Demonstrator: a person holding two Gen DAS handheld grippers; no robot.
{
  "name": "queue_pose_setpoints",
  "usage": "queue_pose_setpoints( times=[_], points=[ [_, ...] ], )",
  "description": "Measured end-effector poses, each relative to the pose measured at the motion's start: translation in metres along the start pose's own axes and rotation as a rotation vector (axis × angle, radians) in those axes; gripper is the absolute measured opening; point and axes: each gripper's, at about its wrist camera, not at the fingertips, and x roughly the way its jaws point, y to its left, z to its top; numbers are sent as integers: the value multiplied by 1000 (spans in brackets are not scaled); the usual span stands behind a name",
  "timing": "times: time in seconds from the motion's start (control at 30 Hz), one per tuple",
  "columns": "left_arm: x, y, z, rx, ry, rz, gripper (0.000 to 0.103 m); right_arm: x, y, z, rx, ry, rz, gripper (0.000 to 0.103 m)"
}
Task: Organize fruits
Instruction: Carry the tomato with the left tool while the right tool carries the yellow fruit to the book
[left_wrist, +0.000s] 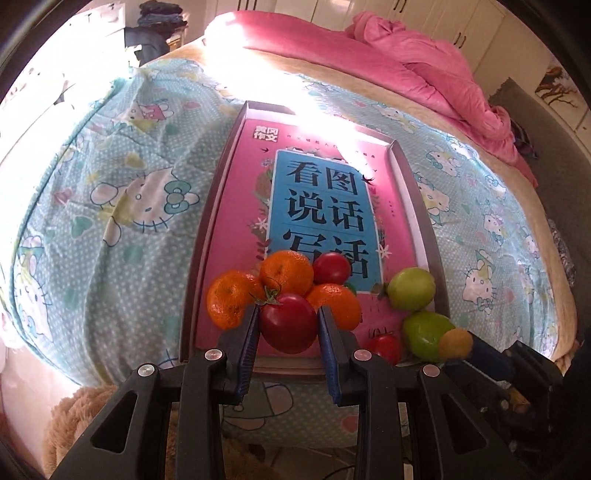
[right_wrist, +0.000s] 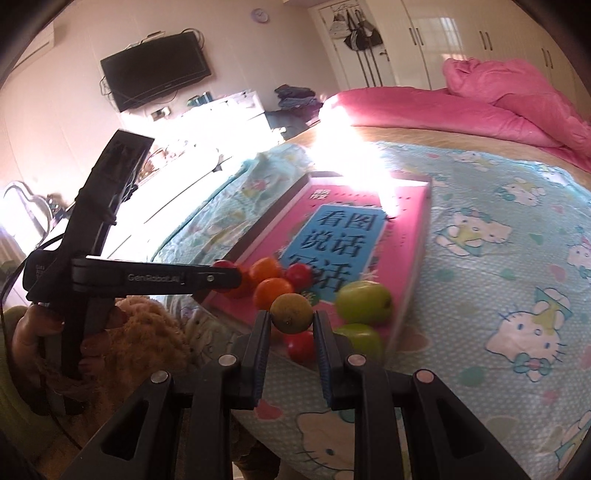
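Observation:
A shallow grey tray (left_wrist: 207, 229) lies on the bed with a pink book (left_wrist: 236, 221) inside it. Fruit is piled at its near end. My left gripper (left_wrist: 289, 310) is shut on a red tomato (left_wrist: 288, 325), just above three oranges (left_wrist: 286, 271) and a second tomato (left_wrist: 331, 267). Two green fruits (left_wrist: 411, 288) and a small tomato (left_wrist: 384, 347) sit at the tray's right corner. My right gripper (right_wrist: 291, 314) is shut on a small yellow-brown fruit (right_wrist: 291, 313), held above the green fruits (right_wrist: 364, 302) and a tomato (right_wrist: 300, 345). The left gripper (right_wrist: 236, 277) shows side-on at the left.
The bed has a light blue cartoon-cat sheet (left_wrist: 110, 206) and a pink duvet (left_wrist: 406, 55) bunched at the far end. A person's hand (right_wrist: 26, 332) grips the left tool's handle beside a brown plush thing (right_wrist: 147, 325). A television (right_wrist: 155, 70) hangs on the wall, and wardrobes stand behind.

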Motion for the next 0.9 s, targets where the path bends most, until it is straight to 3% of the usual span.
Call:
queue_pose_setpoints(
  times=[0.9],
  points=[
    [14, -4, 2, 20, 16, -13, 32, 57, 12, -2, -43, 144, -46, 24]
  ],
)
